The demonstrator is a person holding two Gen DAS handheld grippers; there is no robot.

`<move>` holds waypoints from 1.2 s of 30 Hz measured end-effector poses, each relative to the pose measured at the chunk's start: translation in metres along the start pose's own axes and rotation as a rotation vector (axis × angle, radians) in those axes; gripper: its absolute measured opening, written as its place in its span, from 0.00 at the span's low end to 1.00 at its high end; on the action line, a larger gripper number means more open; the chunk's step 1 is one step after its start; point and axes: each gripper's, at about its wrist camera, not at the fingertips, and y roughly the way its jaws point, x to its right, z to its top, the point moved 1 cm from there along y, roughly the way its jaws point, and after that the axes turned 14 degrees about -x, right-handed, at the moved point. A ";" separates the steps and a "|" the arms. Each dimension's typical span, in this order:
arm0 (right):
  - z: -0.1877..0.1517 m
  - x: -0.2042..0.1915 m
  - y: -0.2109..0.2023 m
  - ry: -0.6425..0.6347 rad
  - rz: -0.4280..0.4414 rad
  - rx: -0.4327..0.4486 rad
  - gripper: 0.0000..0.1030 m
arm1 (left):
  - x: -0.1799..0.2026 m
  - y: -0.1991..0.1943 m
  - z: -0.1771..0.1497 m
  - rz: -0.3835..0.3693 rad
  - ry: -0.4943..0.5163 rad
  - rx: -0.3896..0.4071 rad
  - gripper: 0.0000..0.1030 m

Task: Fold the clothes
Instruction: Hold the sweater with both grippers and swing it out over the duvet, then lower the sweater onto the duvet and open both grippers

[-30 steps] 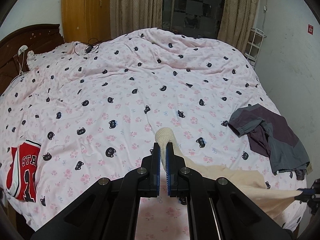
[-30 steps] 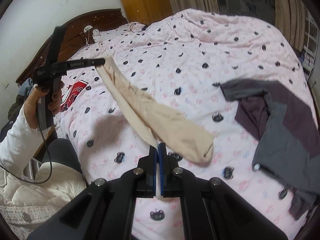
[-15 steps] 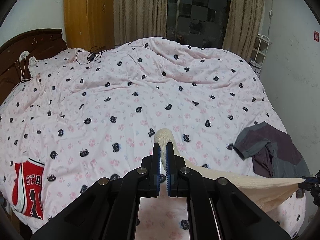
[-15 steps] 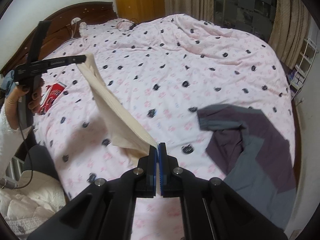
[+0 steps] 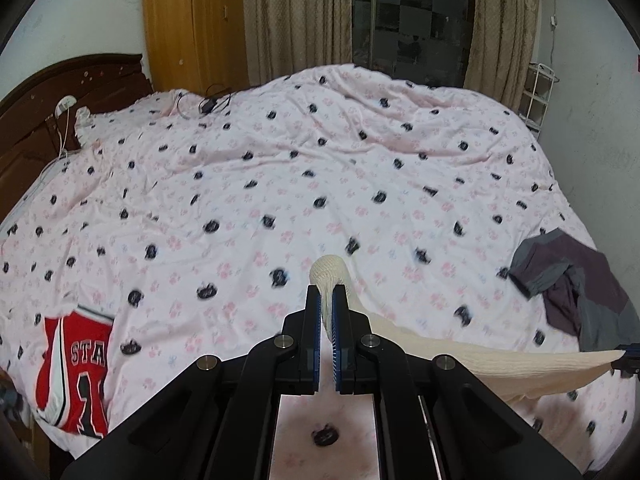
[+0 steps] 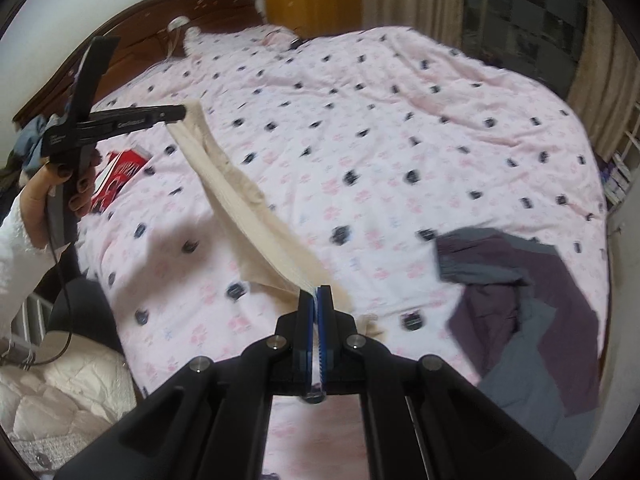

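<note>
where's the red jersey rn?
The red jersey lies flat at the near-left edge of the bed in the left wrist view; in the right wrist view it shows just behind the left hand-held gripper.

Left tool (image 5: 327, 300) clamps cream garment (image 5: 500, 364) (stretched taut rightward) above pink bedspread (image 5: 280, 168).

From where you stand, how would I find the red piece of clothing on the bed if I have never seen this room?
Start at the big bed with the pink quilt printed with dark cat faces. Go to its near edge on the side of the dark wooden headboard. The red jersey lies flat there, the only bright red garment, with white lettering; the cream garment and the grey and purple garment are toward the opposite side.
</note>
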 end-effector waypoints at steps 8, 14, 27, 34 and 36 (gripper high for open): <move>-0.035 -0.069 0.066 -0.067 0.104 -0.103 0.03 | -0.043 0.024 -0.068 0.029 -0.030 -0.089 0.04; -0.056 -0.113 0.101 -0.099 0.162 -0.163 0.03 | -0.064 0.035 -0.110 0.048 -0.041 -0.137 0.04; -0.078 -0.160 0.136 -0.112 0.224 -0.225 0.03 | -0.092 0.057 -0.154 0.050 -0.069 -0.196 0.04; -0.094 -0.163 0.145 -0.090 0.212 -0.246 0.03 | -0.093 0.059 -0.160 0.007 -0.076 -0.189 0.04; -0.100 -0.162 0.148 -0.076 0.201 -0.248 0.07 | -0.091 0.059 -0.162 -0.020 -0.075 -0.184 0.04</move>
